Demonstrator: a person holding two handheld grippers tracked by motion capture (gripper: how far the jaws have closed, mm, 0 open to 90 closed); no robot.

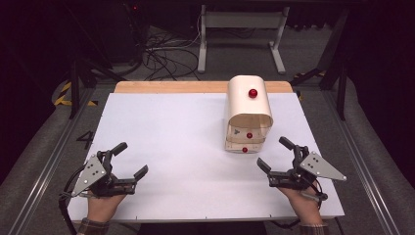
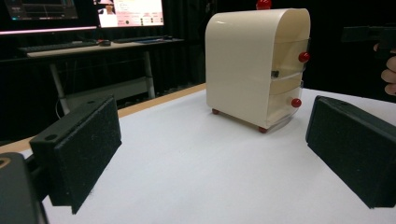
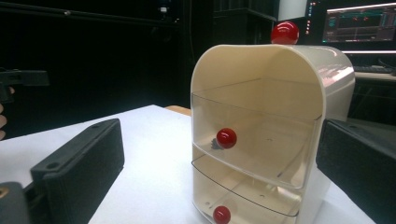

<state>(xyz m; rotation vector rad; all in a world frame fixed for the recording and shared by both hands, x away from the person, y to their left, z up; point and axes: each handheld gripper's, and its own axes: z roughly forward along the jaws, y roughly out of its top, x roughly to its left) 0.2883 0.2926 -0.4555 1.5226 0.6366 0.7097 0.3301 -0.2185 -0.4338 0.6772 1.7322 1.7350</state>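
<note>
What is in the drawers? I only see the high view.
Observer: Both drawers are clear plastic and look empty in the right gripper view.
Operator: Do they sit flat on the table?
Observer: No. The box around them stands on small red feet, as the left gripper view shows.
Operator: What else is in that view?
Observer: Lit screens on a desk beyond the box.

One drawer cabinet (image 1: 248,105) — two clear drawers, three red knobs.
</note>
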